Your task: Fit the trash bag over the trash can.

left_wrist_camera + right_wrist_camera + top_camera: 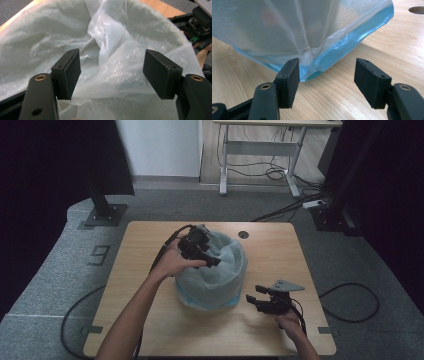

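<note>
We find the plastic bag (pixel 212 272) at centre frame, draped over a blue bin (pixel 352 40) but loose and crumpled. Left gripper (pixel 212 261) hovers over its top, jaws wide, empty. Right gripper (pixel 252 299), lower right, likewise wide. Seating the liner remains, in our judgement.

The plastic bag (pixel 212 275) blocks the table's (pixel 150 240) middle; bare wood all around gives passage.
</note>
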